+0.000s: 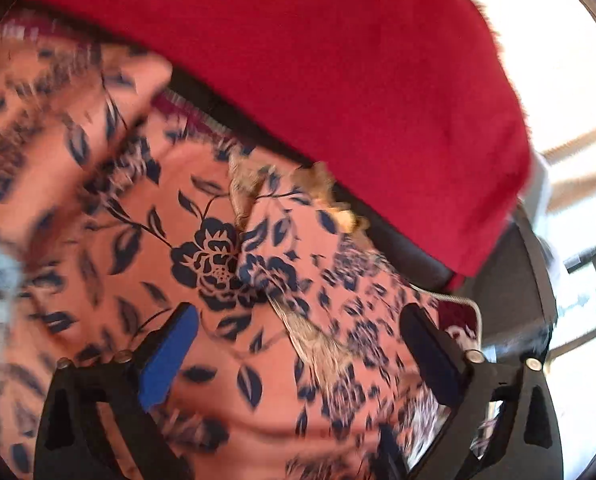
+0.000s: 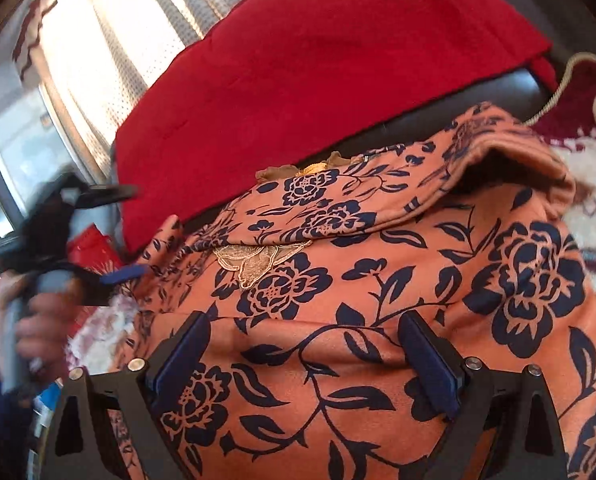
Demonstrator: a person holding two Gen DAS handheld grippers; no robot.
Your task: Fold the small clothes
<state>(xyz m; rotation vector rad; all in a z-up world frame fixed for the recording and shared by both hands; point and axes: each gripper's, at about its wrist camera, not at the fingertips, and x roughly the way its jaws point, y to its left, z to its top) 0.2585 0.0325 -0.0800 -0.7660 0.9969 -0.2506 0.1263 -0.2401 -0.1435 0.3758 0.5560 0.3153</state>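
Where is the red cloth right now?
In both views the red cloth lies at the top, behind the orange floral garment, on a dark seat.

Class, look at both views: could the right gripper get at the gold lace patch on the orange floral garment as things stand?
Probably yes. The right gripper is open over the orange floral garment, and the gold lace patch lies uncovered just ahead, with nothing between them.

One floral garment [image 2: 377, 300]; one red cloth [image 2: 317, 60]; two tools [image 2: 298, 356]

Both the left hand-held gripper [image 1: 298, 344] and right hand-held gripper [image 2: 303, 356] gape wide.
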